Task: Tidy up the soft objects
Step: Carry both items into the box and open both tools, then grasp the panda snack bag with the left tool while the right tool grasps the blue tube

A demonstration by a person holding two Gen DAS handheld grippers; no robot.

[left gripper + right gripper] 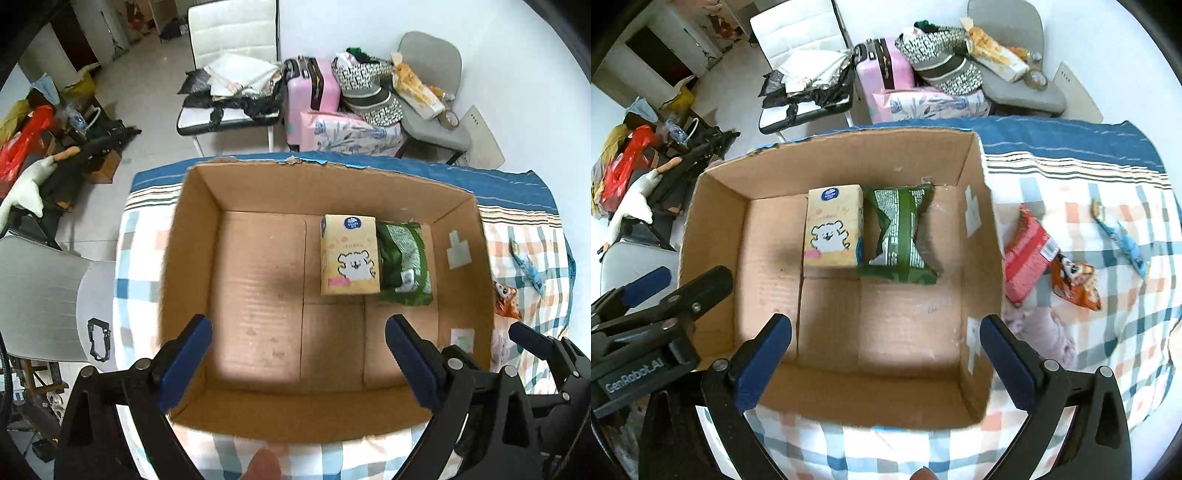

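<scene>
An open cardboard box (192, 236) (713, 221) stands on a checked bedspread. Inside lie a yellow tissue pack with a white bear (349, 256) (833, 227) and a green packet (404, 264) (899, 234), side by side. My left gripper (297, 360) is open and empty above the box's near edge. My right gripper (884, 356) is open and empty above the box's near right part. On the bed right of the box lie a red packet (1027, 254), an orange packet (1075, 282) (506, 299), a blue packet (1121, 236) (526, 266) and a pink soft cloth (1039, 330).
The bedspread (1089, 177) leaves open room to the right of the box. Beyond the bed stand a white chair with bags (232, 74), a pink suitcase (312, 92) and a grey chair with clutter (432, 92). A white plush goose (26, 188) lies on the floor at left.
</scene>
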